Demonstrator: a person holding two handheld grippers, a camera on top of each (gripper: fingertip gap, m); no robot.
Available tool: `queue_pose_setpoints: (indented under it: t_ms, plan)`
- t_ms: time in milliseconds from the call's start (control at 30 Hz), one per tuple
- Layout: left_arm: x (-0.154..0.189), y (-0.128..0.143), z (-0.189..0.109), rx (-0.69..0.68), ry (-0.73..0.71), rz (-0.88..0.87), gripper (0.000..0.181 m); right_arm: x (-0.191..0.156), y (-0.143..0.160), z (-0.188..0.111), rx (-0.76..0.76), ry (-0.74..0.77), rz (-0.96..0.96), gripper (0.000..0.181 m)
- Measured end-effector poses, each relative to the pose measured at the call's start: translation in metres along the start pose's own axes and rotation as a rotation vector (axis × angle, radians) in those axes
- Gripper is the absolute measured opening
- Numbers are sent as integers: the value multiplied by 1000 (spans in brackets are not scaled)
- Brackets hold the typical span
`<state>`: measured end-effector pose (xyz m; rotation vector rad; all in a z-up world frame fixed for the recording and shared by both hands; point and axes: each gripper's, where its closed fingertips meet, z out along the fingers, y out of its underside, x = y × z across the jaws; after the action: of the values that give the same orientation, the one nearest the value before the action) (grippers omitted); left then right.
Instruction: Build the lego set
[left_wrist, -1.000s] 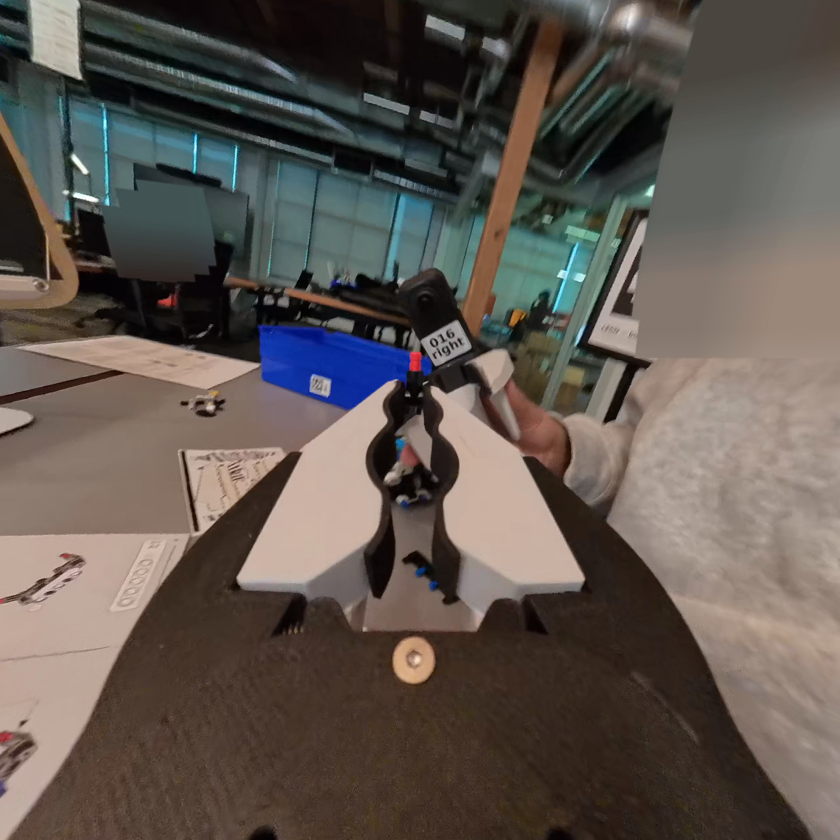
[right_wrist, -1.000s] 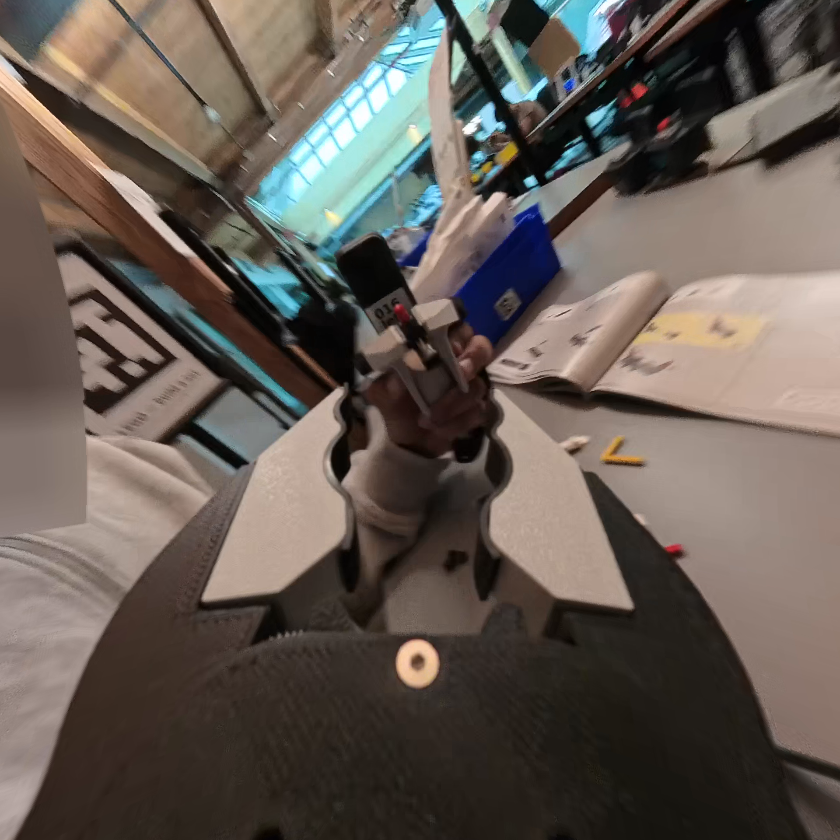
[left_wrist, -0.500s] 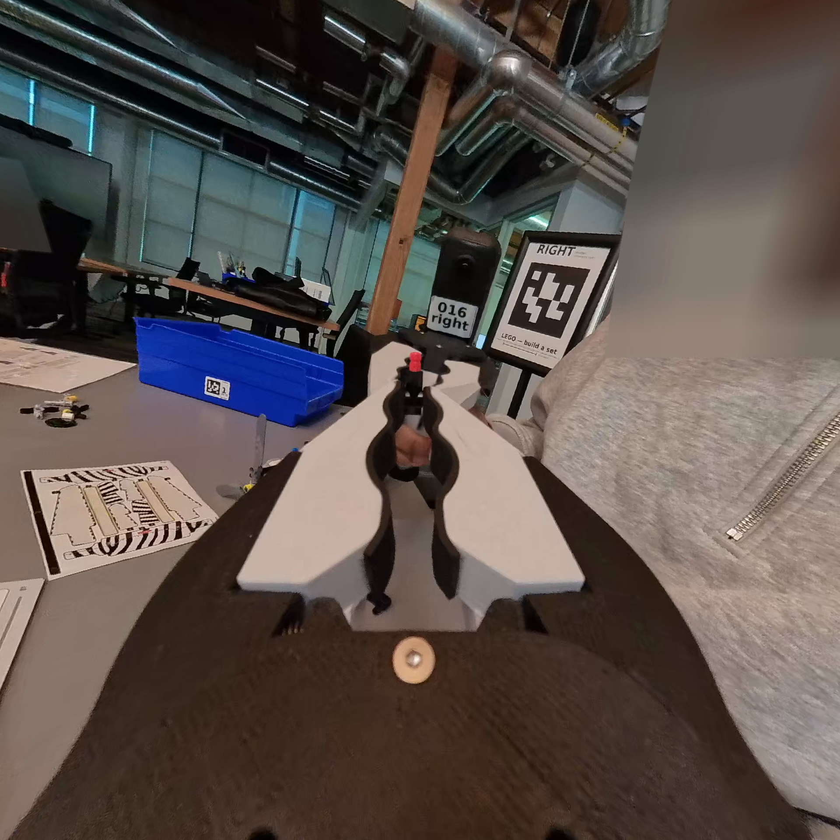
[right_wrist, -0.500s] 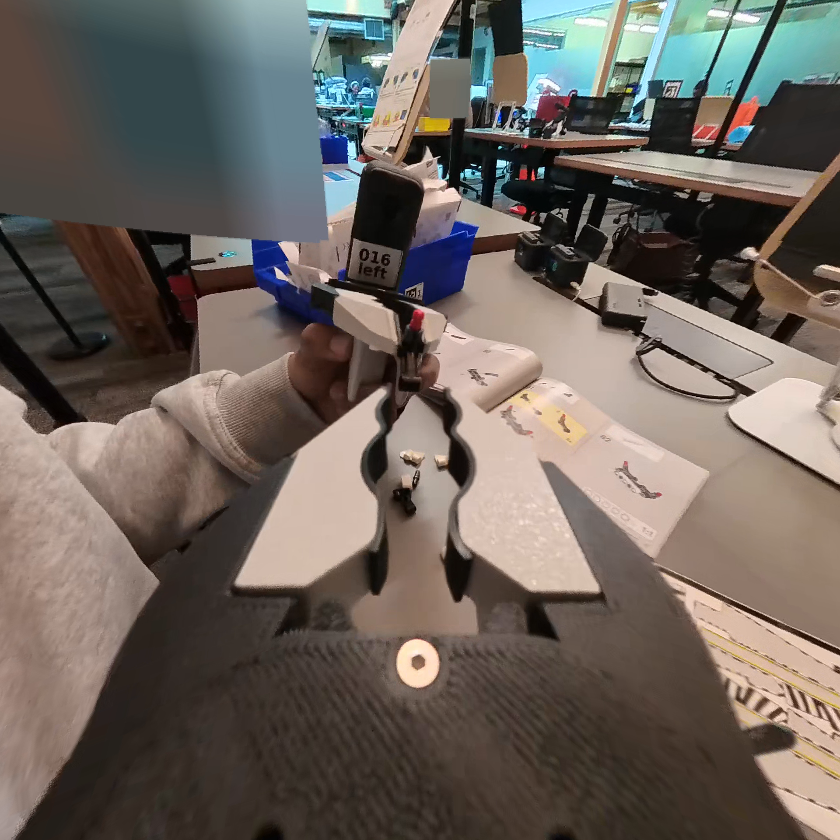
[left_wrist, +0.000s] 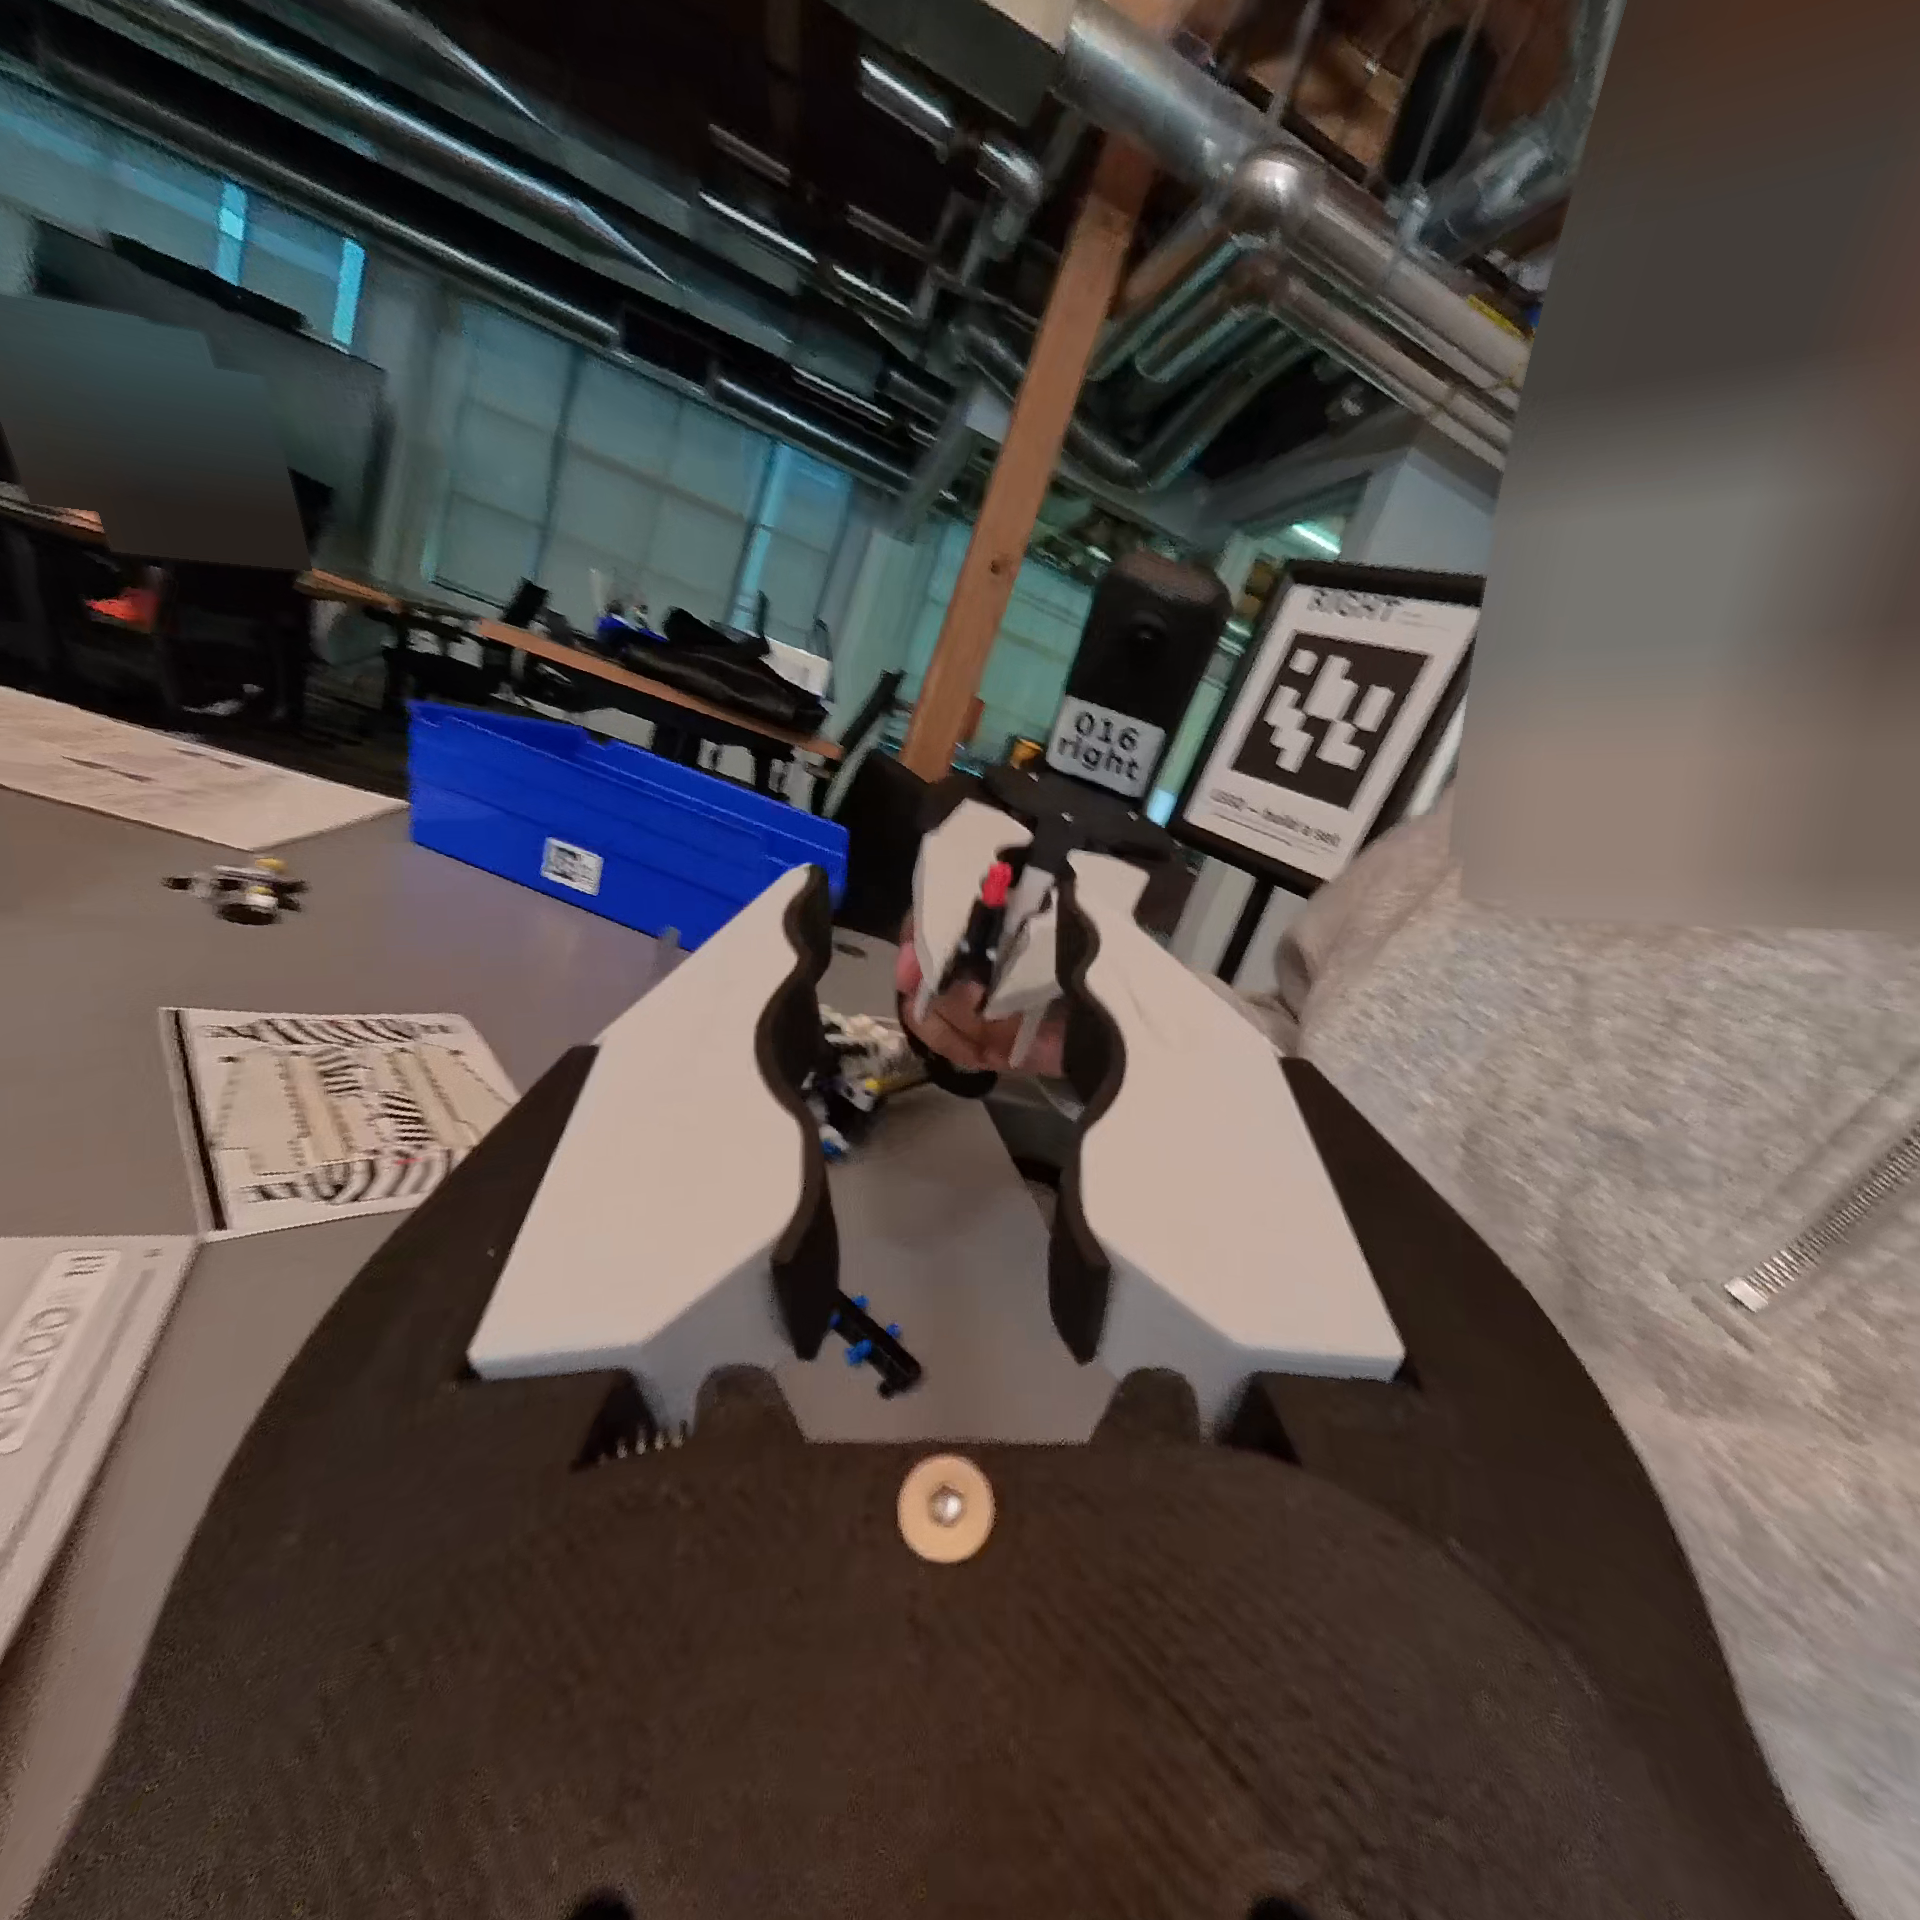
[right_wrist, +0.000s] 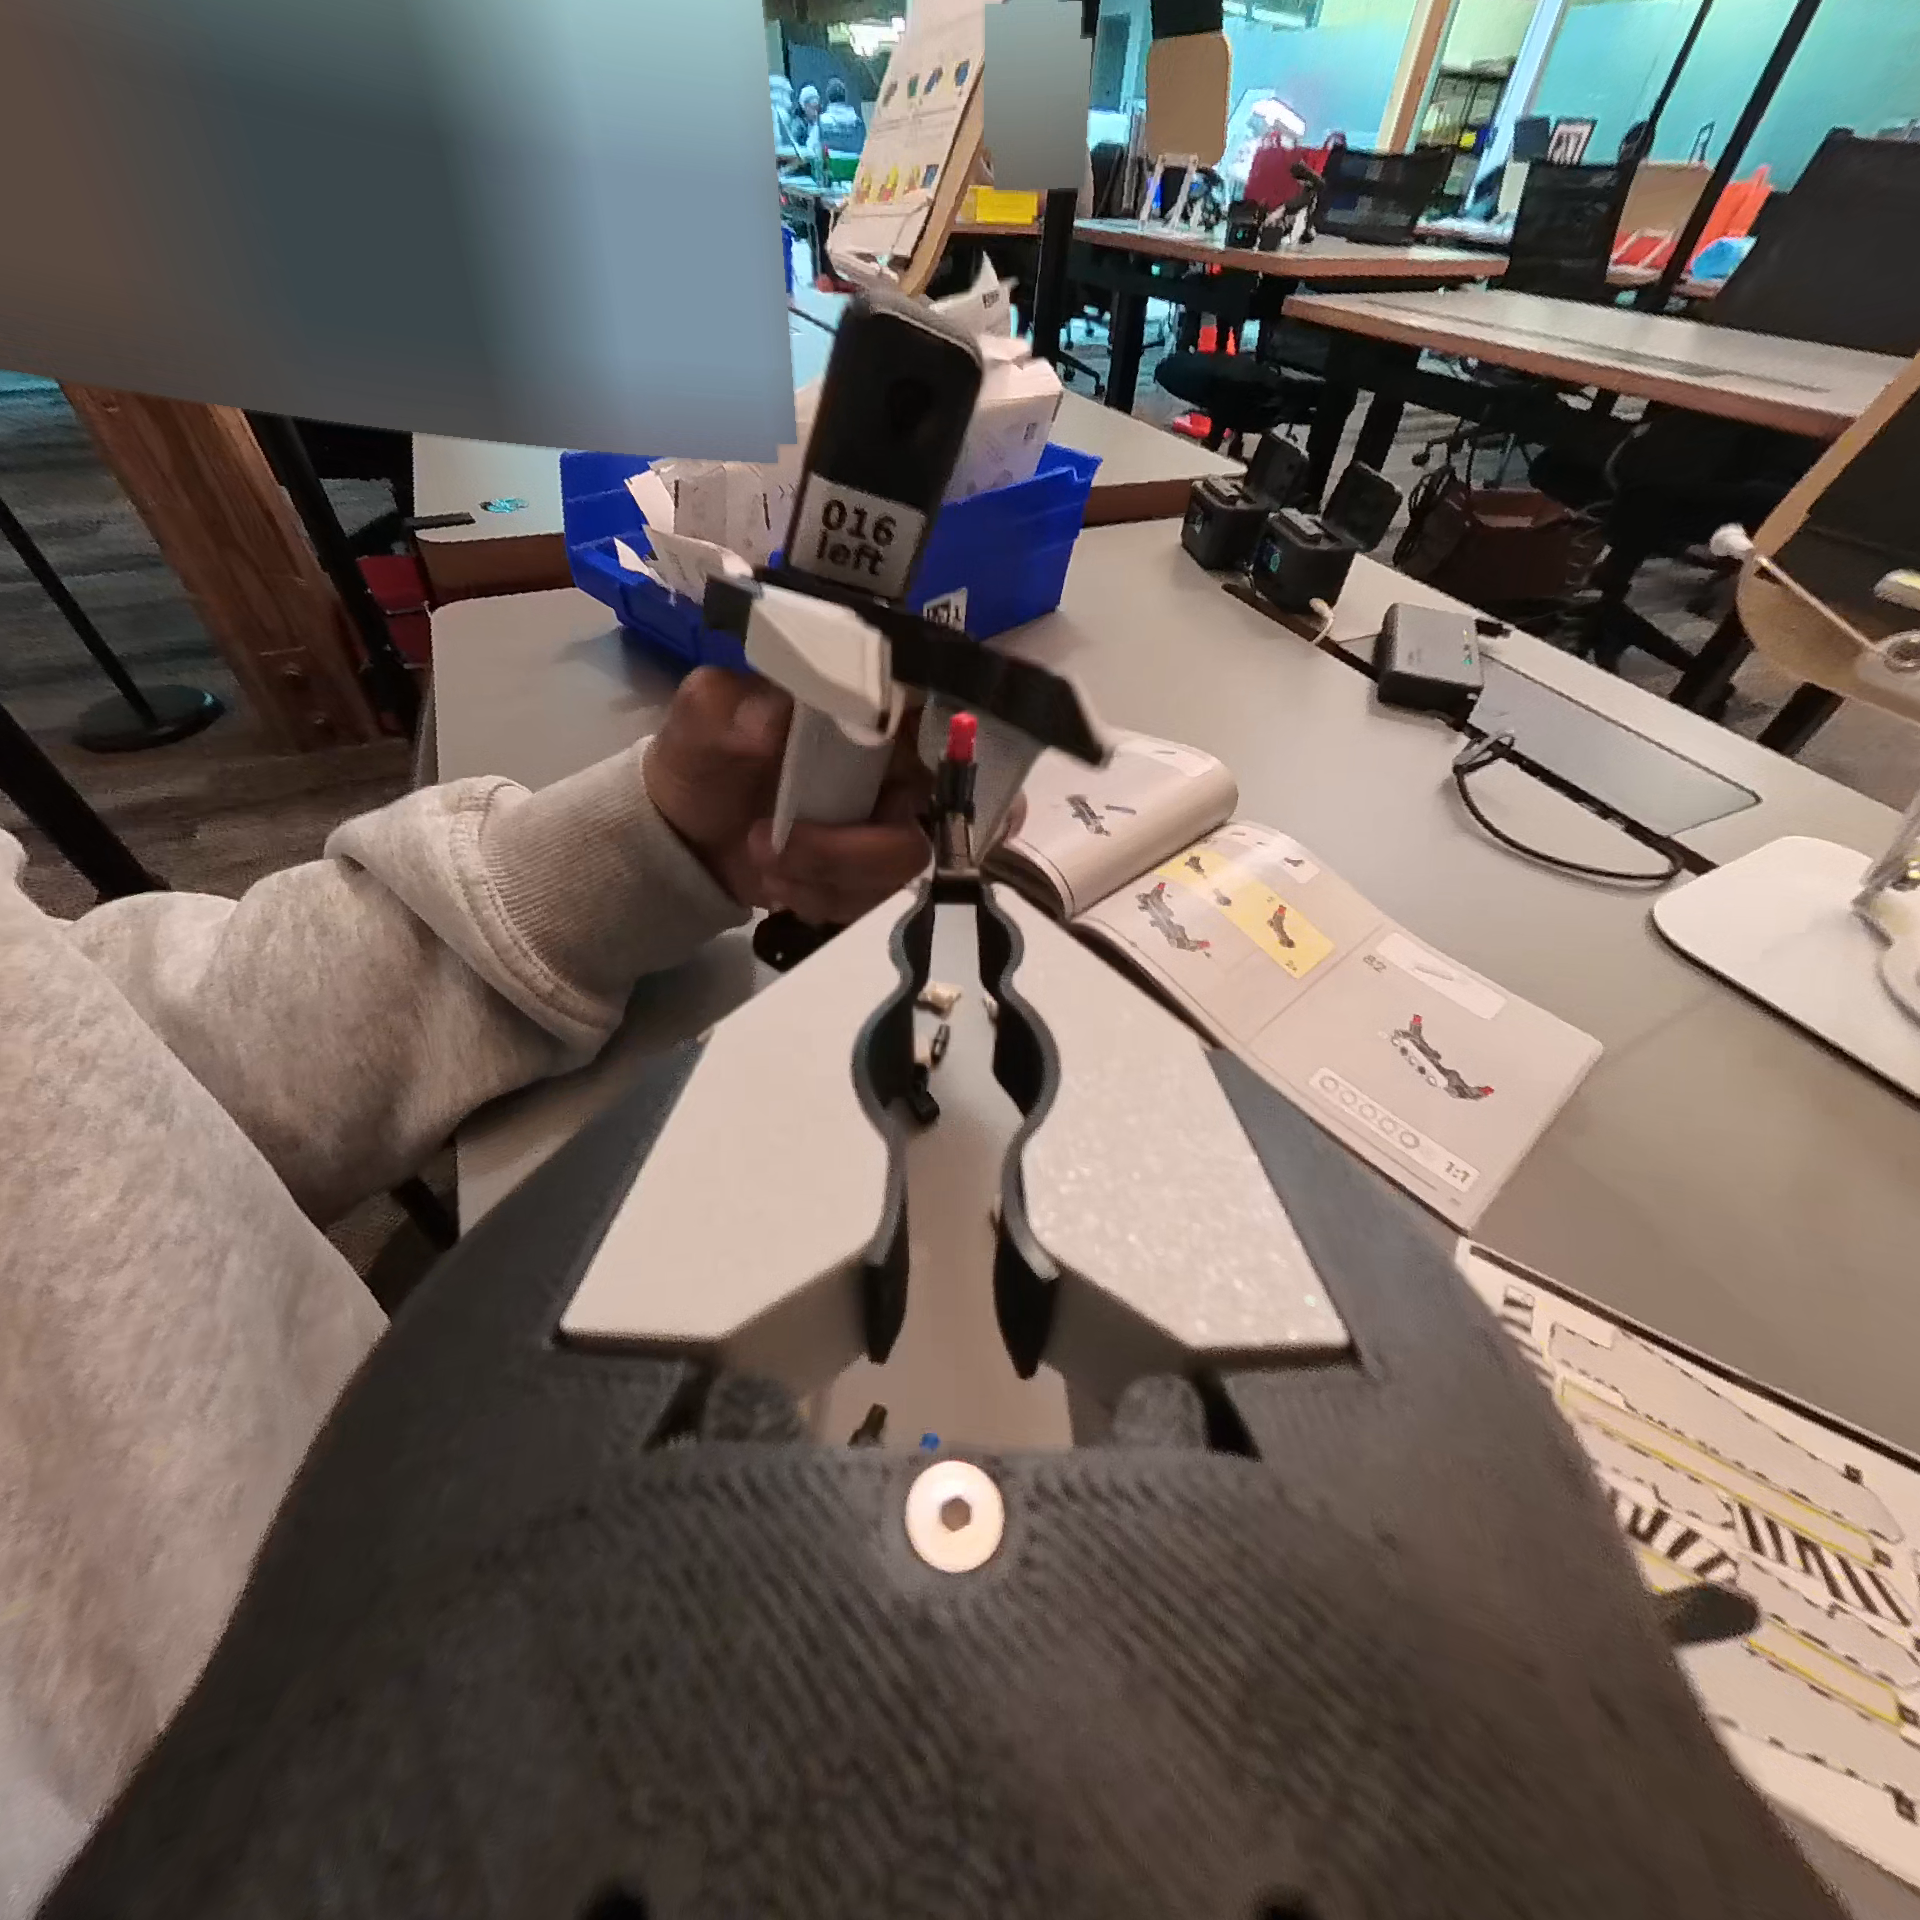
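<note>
While writing is present in several places, it is only noted, not read out: a white label sits on the black camera atop each tool, a framed sign (left_wrist: 1340, 727) with a black-and-white square marker stands behind the table (left_wrist: 436, 935), a small sticker marks the front of a blue bin (left_wrist: 623, 821), an instruction booklet (right_wrist: 1299, 987) lies open showing pictured build steps, and a sticker sheet (left_wrist: 322, 1112) printed with black stripes lies flat nearby. The right tool (right_wrist: 956, 899) is clenched at its tips on a slim black lego piece (right_wrist: 958, 774) with a red tip, holding it upright in the air above the table. The left tool (left_wrist: 951, 904) is released, its two pale fingers spread wide with nothing between them; it faces the right tool at close range, near the piece but apart from it. A hand (right_wrist: 748, 800) in a grey sleeve grips the left tool's handle. On the table below lie a partly built white and black model (left_wrist: 862, 1060), a short black beam with blue pins (left_wrist: 868, 1340) and, farther off, a small loose assembly (left_wrist: 244, 888).
</note>
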<state>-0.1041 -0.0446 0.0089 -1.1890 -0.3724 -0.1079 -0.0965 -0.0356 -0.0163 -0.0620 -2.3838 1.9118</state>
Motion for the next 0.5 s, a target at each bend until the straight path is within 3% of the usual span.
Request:
queue_pose_setpoints:
  t_ms: [267, 500]
  plan:
    - [1, -67, -54, 402, -158, 187, 38, 0, 74, 13, -329, -11, 57, 6]
    - [1, -84, -78, 551, -212, 200, 39, -17, 116, 30, -462, -78, 60, 6]
